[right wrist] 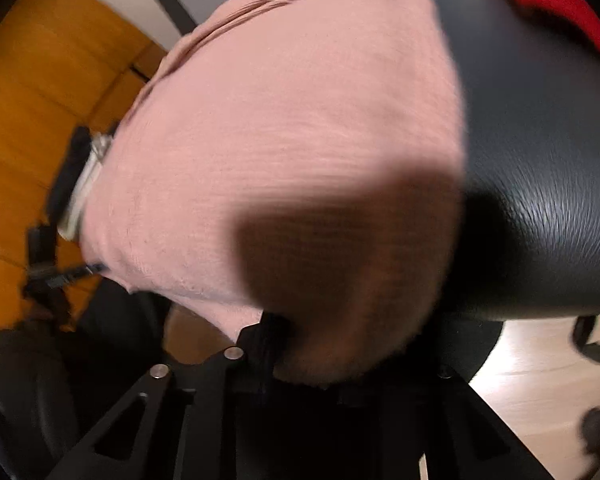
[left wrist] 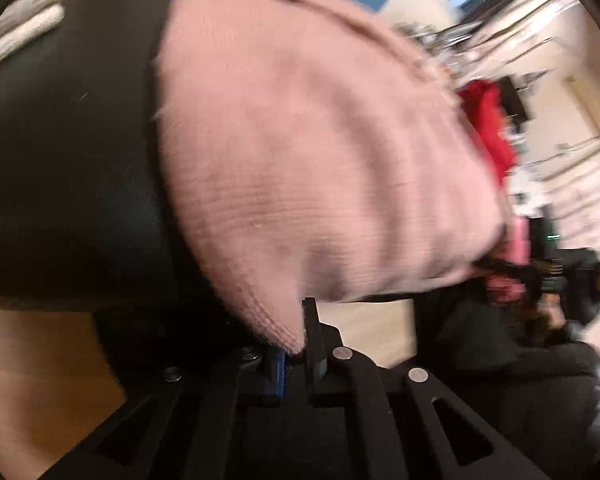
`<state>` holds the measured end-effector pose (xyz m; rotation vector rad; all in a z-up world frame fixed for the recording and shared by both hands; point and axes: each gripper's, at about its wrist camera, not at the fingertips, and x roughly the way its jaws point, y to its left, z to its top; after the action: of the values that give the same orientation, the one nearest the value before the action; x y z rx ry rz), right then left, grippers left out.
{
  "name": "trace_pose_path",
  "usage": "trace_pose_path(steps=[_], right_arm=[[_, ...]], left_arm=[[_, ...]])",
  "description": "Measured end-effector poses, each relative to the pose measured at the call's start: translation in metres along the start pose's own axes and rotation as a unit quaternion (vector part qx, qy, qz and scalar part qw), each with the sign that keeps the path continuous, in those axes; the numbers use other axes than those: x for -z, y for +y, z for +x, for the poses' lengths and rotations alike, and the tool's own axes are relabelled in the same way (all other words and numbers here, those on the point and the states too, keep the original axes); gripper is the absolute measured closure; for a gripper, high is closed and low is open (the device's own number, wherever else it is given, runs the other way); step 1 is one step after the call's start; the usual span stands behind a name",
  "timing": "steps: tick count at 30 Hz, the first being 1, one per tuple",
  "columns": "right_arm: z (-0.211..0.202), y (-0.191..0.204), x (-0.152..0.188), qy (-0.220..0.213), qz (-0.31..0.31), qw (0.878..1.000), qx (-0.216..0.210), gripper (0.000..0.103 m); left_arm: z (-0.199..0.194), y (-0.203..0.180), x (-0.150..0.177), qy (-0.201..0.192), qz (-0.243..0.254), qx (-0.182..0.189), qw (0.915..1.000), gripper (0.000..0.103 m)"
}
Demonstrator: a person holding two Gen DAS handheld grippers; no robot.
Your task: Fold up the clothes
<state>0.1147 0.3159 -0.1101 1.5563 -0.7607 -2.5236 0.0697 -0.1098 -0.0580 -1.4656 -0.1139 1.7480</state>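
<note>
In the left wrist view, a soft pink knit cloth lies spread over a dark table. It fills most of the middle of the picture. The left gripper is at the bottom. Its two black fingers are squeezed close together, and the near corner of the pink cloth is pinched between them. A bit of blue shows on one finger. At the top left, something white and folded sits on the table, well apart from the pink cloth. Past the far edge of the pink cloth there is a red cloth. The room behind is blurry. The floor below the table looks like light wood. No words or labels can be read here.

In the right wrist view, the same pink cloth covers the middle of the picture and lies on the dark table. A dark shadow falls on the near part of it. The right gripper is at the bottom. Its black fingers are closed tight on the near edge of the pink cloth. The red cloth lies at the top right on the table, apart from the pink one. On the left the floor is orange-brown wood. The picture is blurry, and no writing shows anywhere.
</note>
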Motion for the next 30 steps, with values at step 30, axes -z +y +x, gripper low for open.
trace_pose_path(steps=[30], right_arm=[[-0.058, -0.031, -0.254, -0.179, 0.083, 0.972, -0.124, 0.092]], left_arm=[[-0.039, 0.049, -0.275, -0.235, -0.048, 0.184, 0.9531, 0.098]])
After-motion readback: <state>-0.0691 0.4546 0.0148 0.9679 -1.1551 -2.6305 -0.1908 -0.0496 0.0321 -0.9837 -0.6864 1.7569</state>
